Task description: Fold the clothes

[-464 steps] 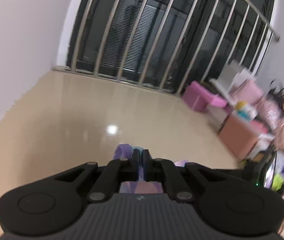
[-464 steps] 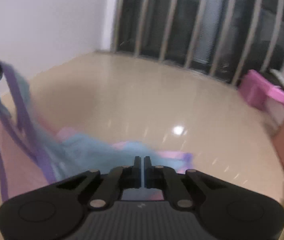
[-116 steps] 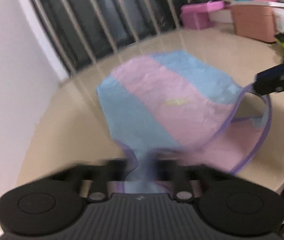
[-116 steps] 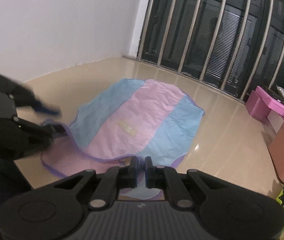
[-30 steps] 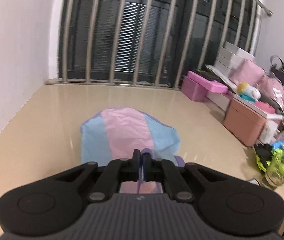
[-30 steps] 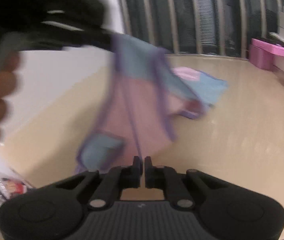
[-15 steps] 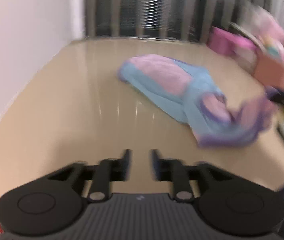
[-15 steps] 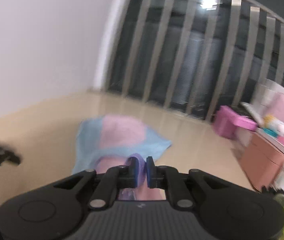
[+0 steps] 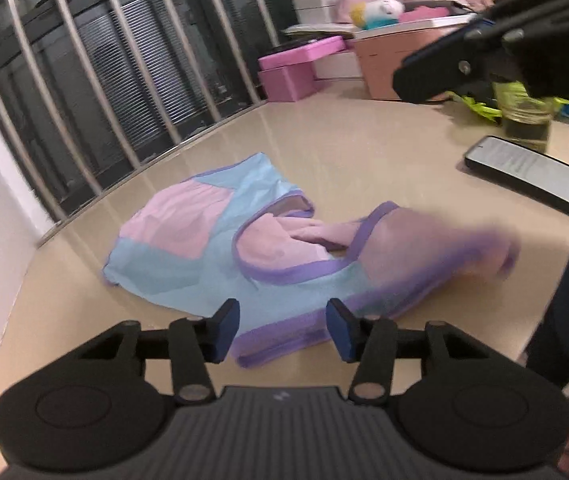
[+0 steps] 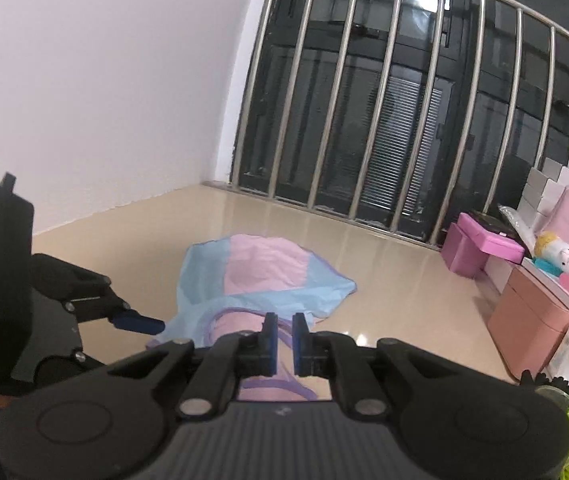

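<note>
Left gripper (image 9: 283,330) just opened, empty, above crumpled garment (image 9: 244,256).

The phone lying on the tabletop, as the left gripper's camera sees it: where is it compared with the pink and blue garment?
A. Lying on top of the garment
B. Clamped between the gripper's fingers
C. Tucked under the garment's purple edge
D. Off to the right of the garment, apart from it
D. The phone lies on bare tabletop to the right of the garment, with a clear gap between them.
</note>
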Demonstrator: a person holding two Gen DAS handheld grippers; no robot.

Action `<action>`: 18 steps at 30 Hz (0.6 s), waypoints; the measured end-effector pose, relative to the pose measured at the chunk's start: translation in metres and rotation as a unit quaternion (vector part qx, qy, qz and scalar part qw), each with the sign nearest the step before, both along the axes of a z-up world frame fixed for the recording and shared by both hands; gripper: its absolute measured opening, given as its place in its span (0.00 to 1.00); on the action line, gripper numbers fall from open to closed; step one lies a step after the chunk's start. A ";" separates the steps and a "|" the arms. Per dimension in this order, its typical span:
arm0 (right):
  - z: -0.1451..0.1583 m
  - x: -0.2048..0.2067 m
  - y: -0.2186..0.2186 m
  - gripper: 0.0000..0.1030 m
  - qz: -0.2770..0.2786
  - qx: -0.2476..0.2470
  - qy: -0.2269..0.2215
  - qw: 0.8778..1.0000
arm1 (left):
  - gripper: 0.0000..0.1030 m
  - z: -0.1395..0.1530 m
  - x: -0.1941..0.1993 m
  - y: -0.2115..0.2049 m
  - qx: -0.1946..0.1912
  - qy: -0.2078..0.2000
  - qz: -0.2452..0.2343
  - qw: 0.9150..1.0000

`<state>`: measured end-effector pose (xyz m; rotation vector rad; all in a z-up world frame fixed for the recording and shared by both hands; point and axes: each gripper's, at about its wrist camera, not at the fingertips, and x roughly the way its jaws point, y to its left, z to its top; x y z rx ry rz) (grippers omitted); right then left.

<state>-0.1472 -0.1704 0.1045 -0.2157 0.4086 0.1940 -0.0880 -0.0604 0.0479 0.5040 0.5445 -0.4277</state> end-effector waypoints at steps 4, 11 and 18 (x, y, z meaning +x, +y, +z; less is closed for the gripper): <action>-0.003 0.000 -0.002 0.06 0.012 -0.004 0.009 1.000 | 0.49 0.011 -0.006 -0.008 -0.037 0.007 -0.048 0.998; -0.059 0.004 -0.002 0.24 0.032 -0.039 0.121 0.991 | 0.49 -0.011 -0.008 -0.021 0.057 -0.040 -0.032 0.997; -0.084 0.020 0.018 0.07 0.029 -0.072 0.133 0.988 | 0.53 -0.006 -0.016 0.001 0.032 -0.017 0.005 0.999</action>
